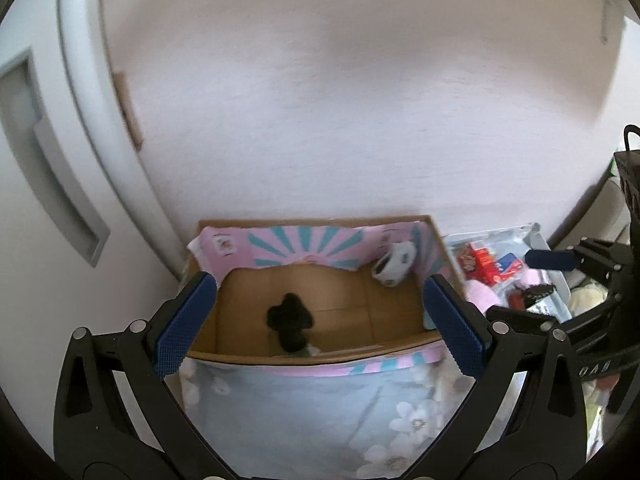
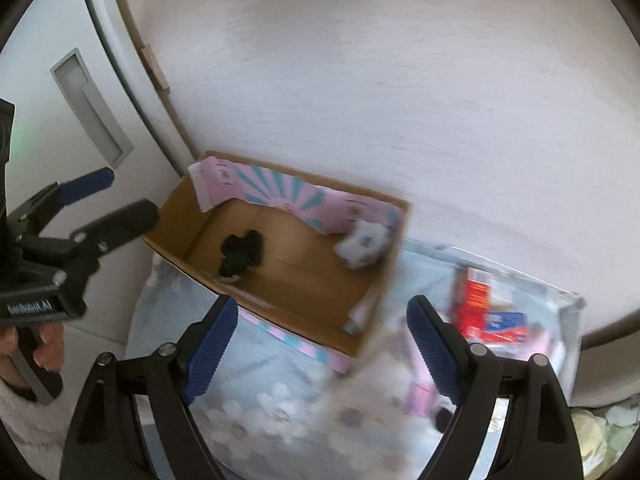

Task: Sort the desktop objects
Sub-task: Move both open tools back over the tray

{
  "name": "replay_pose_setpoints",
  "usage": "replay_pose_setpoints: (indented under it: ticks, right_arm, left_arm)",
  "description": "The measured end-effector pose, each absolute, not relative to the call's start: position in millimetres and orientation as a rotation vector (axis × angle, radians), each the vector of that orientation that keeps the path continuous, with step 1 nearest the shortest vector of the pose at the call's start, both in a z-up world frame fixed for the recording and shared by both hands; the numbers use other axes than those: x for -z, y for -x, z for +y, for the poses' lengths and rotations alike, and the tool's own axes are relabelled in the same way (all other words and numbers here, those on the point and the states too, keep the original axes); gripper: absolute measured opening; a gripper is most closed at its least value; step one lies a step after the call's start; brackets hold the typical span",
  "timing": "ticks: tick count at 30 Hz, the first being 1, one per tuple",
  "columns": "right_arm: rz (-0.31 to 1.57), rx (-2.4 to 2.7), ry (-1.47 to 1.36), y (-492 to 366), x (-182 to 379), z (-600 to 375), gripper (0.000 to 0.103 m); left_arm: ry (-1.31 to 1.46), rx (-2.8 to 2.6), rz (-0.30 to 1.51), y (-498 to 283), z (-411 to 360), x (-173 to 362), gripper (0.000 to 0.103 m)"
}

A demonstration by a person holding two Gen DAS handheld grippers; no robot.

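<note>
An open cardboard box (image 1: 340, 292) with pink and teal lining sits on a floral cloth against the wall. Inside it lie a black lumpy object (image 1: 290, 320) and a white toy-like object (image 1: 394, 266). My left gripper (image 1: 316, 284) hovers over the box's near side, open, with nothing between its blue pads. The right wrist view shows the same box (image 2: 176, 216), the black object (image 2: 242, 254) and the white object (image 2: 362, 244). My right gripper (image 2: 322, 308) is open and empty above the box's near corner. The left gripper (image 2: 124, 196) appears at left.
A clear bin (image 1: 536, 236) holding red and blue packages (image 1: 492, 266) stands right of the box; it shows again (image 2: 572, 304) in the right wrist view. The pale floral cloth (image 2: 280, 400) covers the surface. A white cabinet door (image 1: 52, 184) stands left. A hand (image 2: 24, 352) grips the left tool.
</note>
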State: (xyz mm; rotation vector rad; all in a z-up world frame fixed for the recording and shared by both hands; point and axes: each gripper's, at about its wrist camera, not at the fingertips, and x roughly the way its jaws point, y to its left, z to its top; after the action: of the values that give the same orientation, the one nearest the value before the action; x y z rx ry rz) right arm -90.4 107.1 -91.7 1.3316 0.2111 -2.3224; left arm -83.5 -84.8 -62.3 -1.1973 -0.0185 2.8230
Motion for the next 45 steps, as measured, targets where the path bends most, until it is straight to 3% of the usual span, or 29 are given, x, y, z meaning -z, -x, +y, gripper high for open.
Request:
replay_pose_setpoints:
  ticks: [11,32,42,45]
  right_arm:
    - [0.211,2.471,-1.407,63.4,85.6,253.1,0.084]
    - [0.123,2.279,-1.594,1.8,219.2,332.6,0.084]
    - [0.155,2.332,-1.541,-1.5,260.2,336.6,0.084]
    - [0.156,2.352,-1.502,-4.9,264.5,336.0,0.079]
  left_arm:
    - [1.180,-2.699,0.057,53.7,5.1,68.7,0.103]
    - [1.320,-2.509,0.257,61.9,180.6,182.3,0.100]
    - [1.418,-2.526,0.210,86.6,200.1,239.9,0.085]
    - [1.401,-2.539,0.265,85.6,206.6,247.8,0.078]
